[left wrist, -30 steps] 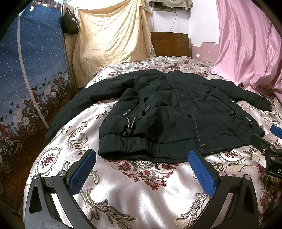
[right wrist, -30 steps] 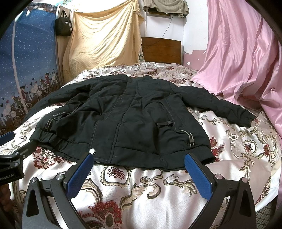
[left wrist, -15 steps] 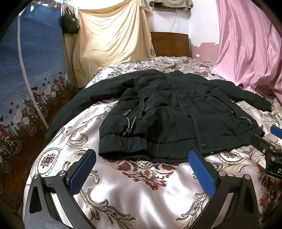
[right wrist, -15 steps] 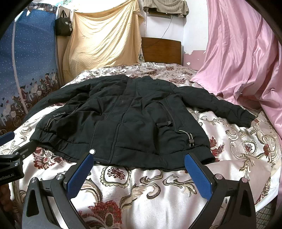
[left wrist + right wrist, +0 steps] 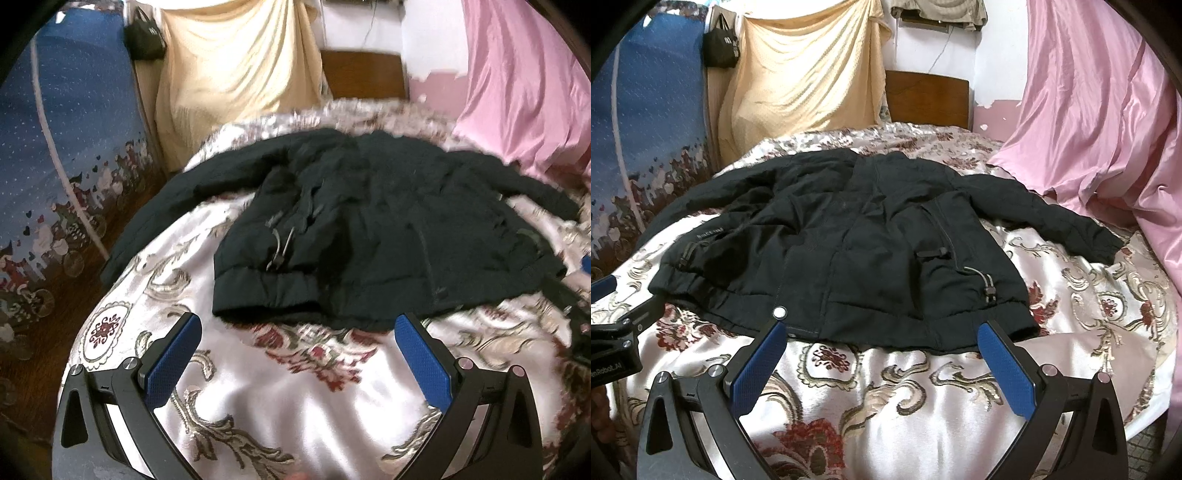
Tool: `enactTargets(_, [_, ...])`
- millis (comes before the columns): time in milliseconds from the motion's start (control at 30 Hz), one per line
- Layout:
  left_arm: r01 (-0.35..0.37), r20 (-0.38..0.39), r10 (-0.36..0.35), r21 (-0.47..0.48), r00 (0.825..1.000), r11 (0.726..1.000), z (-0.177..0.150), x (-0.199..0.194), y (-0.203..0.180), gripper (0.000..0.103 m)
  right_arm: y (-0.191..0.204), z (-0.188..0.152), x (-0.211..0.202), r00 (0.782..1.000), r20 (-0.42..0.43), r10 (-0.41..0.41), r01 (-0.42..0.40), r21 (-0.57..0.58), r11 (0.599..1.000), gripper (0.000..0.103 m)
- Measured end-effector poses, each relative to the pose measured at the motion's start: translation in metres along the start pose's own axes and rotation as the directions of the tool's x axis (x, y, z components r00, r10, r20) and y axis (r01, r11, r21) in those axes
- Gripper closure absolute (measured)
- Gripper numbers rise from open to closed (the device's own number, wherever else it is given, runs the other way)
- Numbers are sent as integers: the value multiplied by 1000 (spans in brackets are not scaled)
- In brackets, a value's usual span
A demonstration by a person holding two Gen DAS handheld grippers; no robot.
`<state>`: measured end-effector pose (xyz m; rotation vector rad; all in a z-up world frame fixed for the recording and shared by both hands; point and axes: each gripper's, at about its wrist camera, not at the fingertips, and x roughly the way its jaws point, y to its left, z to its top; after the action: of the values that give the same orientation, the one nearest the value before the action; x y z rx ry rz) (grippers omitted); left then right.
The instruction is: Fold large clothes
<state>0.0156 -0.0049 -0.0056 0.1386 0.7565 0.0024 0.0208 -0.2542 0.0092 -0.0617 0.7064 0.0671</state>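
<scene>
A black padded jacket (image 5: 369,229) (image 5: 849,251) lies spread front-up on the bed, both sleeves stretched out sideways, its hem toward me. My left gripper (image 5: 297,332) hovers open just short of the hem's left part, nothing between its blue pads. My right gripper (image 5: 881,338) is open too, its fingertips level with the hem near the jacket's middle and right side. The left wrist view is blurred. Each gripper shows at the edge of the other's view: the right one (image 5: 576,310), the left one (image 5: 617,332).
The bed carries a shiny floral bedspread (image 5: 886,398). A pink curtain (image 5: 1108,129) hangs at the right, touching the bed. A yellow cloth (image 5: 805,74), a wooden headboard (image 5: 927,96) and a black bag (image 5: 720,48) stand behind. A blue patterned panel (image 5: 55,147) borders the left.
The left wrist view has blurred and the jacket sits slightly higher in it, so the left gripper is moving. The right gripper has stayed nearly still. The jacket has not moved.
</scene>
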Motion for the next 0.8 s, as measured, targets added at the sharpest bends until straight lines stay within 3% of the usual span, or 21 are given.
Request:
enactTargets(167, [-8,-24,8,6,1000,1000,3,6,6,1,-2,6,-3,999,-1,-40,40,-26,999,0])
enactTargets(433, [-4,-15,5,52,1000,999,53,14,0,1,-27,33,10,996,-6,-91,91,10,996,0])
enactTargets(667, [143,-78,-138,55,987,988,121,59,-27,1,-102,70,38,999,4,37,-37,250,968,0])
enactTargets(800, [259,-57,-257,30,965,965,162,98,-48,1,-157,91,59,1000,-3,21,-18,390,921,0])
